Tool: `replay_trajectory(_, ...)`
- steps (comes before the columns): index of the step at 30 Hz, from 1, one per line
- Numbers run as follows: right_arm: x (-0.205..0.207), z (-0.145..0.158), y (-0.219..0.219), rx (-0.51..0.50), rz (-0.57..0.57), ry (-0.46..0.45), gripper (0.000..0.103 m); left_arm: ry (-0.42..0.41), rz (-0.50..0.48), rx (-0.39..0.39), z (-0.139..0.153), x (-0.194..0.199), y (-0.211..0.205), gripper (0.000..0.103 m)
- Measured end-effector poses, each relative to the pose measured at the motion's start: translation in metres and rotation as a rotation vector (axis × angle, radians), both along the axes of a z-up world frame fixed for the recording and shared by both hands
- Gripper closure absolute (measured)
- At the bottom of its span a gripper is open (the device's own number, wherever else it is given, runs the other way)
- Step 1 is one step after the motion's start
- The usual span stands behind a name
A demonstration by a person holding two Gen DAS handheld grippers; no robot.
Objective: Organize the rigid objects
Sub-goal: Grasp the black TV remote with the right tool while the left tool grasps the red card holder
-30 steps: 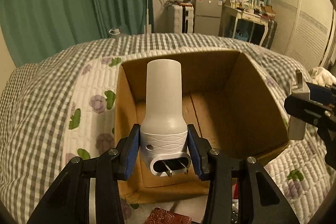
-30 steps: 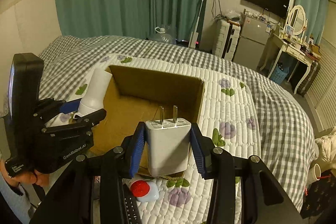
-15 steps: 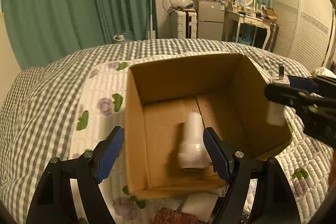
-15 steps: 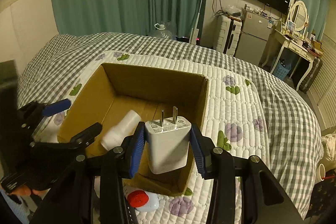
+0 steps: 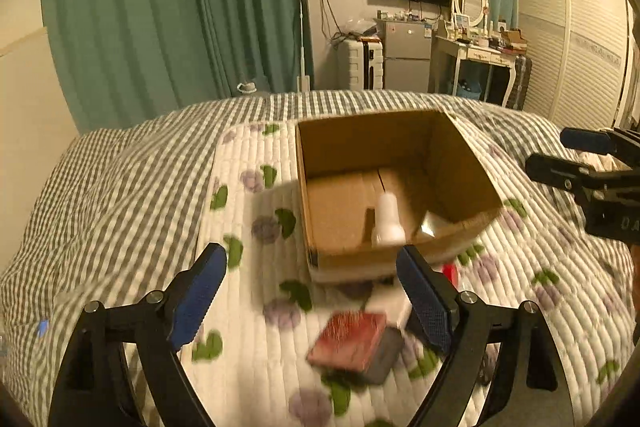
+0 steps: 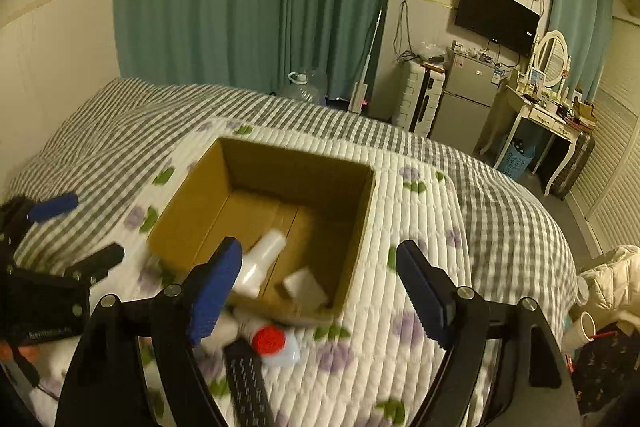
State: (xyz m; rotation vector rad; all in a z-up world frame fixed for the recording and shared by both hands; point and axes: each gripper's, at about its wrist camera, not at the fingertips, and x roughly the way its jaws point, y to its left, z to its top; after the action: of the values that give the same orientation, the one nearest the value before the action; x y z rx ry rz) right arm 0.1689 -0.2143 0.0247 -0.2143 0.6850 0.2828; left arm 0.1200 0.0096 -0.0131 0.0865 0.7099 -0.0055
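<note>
1. Sitting on the bed (image 6: 500,211), in the middle of both views, is the cardboard box (image 6: 352,227). Its top is wide open, so things can be dropped in from above.

2. Both tools are empty. The left hand-held gripper (image 5: 312,291) has its blue pads spread far apart, low in its own view, with nothing between them. The right hand-held gripper (image 6: 320,291) is spread the same way and grasps nothing.

3. Two things lie on the floor of the box. The white bottle-shaped plug-in (image 6: 260,259) lies on its side. In the right view its long way runs from lower left to upper right, with the thin end up toward the far wall of the box. In the left view (image 5: 387,219) the thin end also points away and the fat end faces the near wall.

4. The white charger (image 6: 305,286) lies in the near right corner of the box, just beside the plug-in. It is blurry, so I cannot tell which way its prongs point.

5. More things wait on the bed in front of the box, likely next to go in: a red block (image 5: 352,341), a piece with a red round cap (image 6: 270,341), and a black remote (image 6: 250,387). They sit close to the near wall, which makes for a short trip.
</note>
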Motion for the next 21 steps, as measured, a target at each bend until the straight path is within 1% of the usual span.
replay_trajectory(2,-0.015,-0.006,-0.001,-0.015,-0.003,0.023,0.024,0.021,-0.003,-0.021,-0.009,-0.014,0.000,0.014)
replay_trajectory(5,-0.038,-0.027,-0.005,-0.016,-0.005,0.061,0.024,0.053,0.002,-0.054,-0.026,-0.030,0.002,0.014)
replay_trajectory(9,-0.051,-0.076,-0.005,-0.018,-0.004,0.164,0.024,0.109,0.014,-0.049,-0.058,-0.039,0.002,0.014)
replay_trajectory(10,-0.051,-0.088,-0.003,-0.024,0.002,0.185,0.024,0.124,0.022,-0.044,-0.066,-0.039,0.002,0.014)
replay_trajectory(11,-0.051,-0.106,0.002,-0.032,0.016,0.215,0.024,0.149,0.026,-0.040,-0.076,-0.038,0.003,0.014)
replay_trajectory(14,-0.045,-0.144,0.012,-0.059,0.028,0.300,0.024,0.195,0.031,-0.038,-0.095,-0.034,0.005,0.014)
replay_trajectory(16,-0.039,-0.167,0.019,-0.060,0.045,0.360,0.027,0.215,0.039,-0.041,-0.105,-0.030,0.006,0.014)
replay_trajectory(17,-0.034,-0.177,0.024,-0.040,0.063,0.399,0.032,0.220,0.041,-0.045,-0.108,-0.029,0.007,0.014)
replay_trajectory(19,-0.028,-0.187,0.027,-0.028,0.077,0.431,0.037,0.232,0.039,-0.055,-0.113,-0.026,0.006,0.014)
replay_trajectory(21,-0.022,-0.198,0.032,-0.053,0.065,0.445,0.041,0.242,0.033,-0.062,-0.118,-0.024,0.004,0.014)
